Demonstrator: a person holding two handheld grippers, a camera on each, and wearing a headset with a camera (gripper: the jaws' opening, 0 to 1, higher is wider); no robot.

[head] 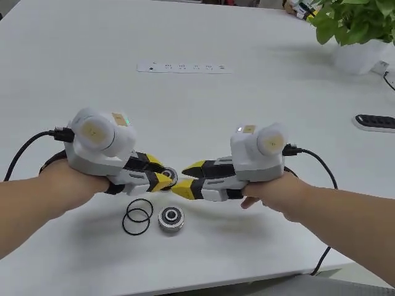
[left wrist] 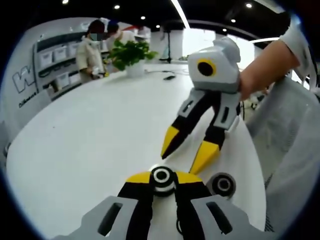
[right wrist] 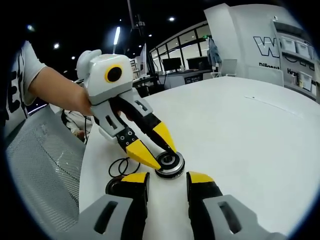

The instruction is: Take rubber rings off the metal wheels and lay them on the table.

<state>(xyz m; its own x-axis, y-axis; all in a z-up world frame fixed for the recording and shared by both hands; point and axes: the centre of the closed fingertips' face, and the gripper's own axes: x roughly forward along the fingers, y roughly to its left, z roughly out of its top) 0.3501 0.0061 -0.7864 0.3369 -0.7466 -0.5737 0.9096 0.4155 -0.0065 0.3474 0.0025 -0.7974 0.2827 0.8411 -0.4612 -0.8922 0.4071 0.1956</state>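
The white table (head: 259, 92) spans the head view; at lower centre the left gripper (head: 165, 175) is clamped on a metal wheel (left wrist: 162, 179), seen at the bottom middle of the left gripper view; the right gripper (head: 179, 180) faces it from the right, jaws apart, tips just beside that wheel; below them lies a second wheel (head: 171, 217); just left of it two black rubber rings (head: 137, 216) lie overlapping on the table.

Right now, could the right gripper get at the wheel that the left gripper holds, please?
Probably yes: the right gripper is open and faces the wheel, which the left gripper pinches just ahead, with nothing between them.
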